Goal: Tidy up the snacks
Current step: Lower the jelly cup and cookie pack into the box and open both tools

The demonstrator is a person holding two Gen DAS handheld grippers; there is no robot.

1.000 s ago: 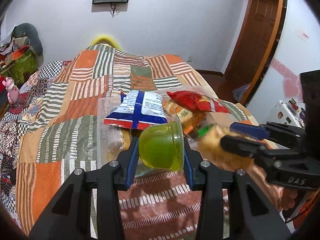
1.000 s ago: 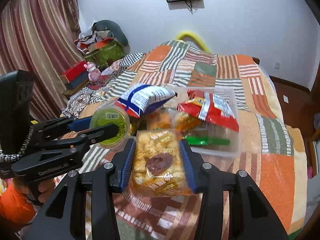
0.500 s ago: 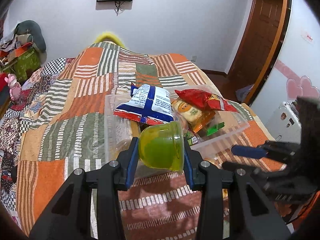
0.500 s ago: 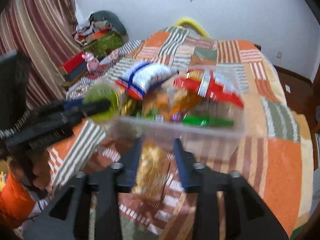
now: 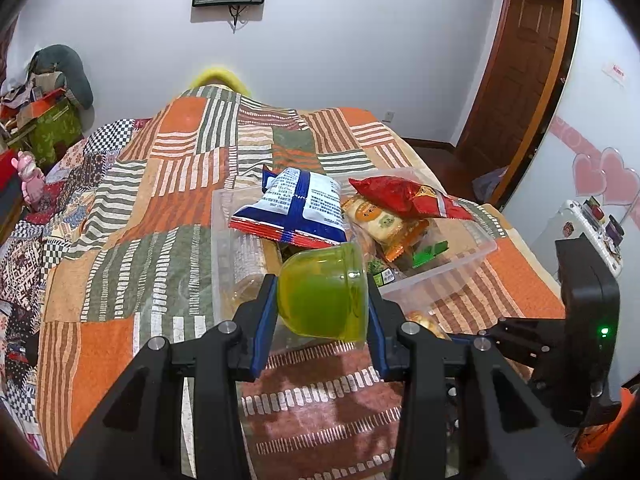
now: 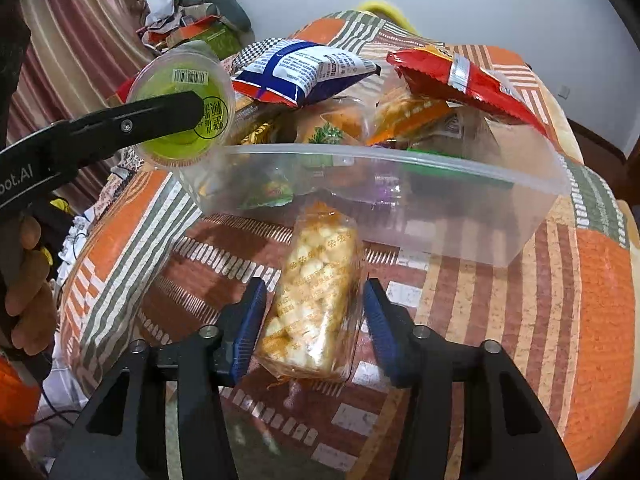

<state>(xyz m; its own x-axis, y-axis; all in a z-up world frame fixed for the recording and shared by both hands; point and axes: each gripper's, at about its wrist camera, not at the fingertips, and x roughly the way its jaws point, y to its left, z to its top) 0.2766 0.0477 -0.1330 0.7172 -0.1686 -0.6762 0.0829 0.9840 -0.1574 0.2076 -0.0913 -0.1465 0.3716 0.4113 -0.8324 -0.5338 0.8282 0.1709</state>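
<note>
My left gripper [image 5: 322, 296] is shut on a green jelly cup [image 5: 324, 294], held tilted above the near left corner of a clear plastic box [image 5: 452, 268]. The cup also shows in the right wrist view [image 6: 182, 104]. The box [image 6: 400, 204] holds several snacks, with a blue-white bag [image 5: 292, 212] and a red bag [image 5: 408, 196] on top. My right gripper [image 6: 314, 312] is low by the quilt in front of the box. Its jaws stand apart on either side of a clear pack of puffed rice cake [image 6: 316, 300], which lies on the quilt.
The box sits on a patchwork quilt [image 5: 132, 240] covering a bed. Cluttered boxes and a pink toy [image 5: 30, 176] stand left of the bed. A wooden door [image 5: 516, 56] and a small white appliance [image 5: 588, 232] are on the right.
My right gripper dropped from beside the box to the quilt in front of it and its jaws opened off the rice cake pack. My left gripper kept the cup and shifted slightly.
</note>
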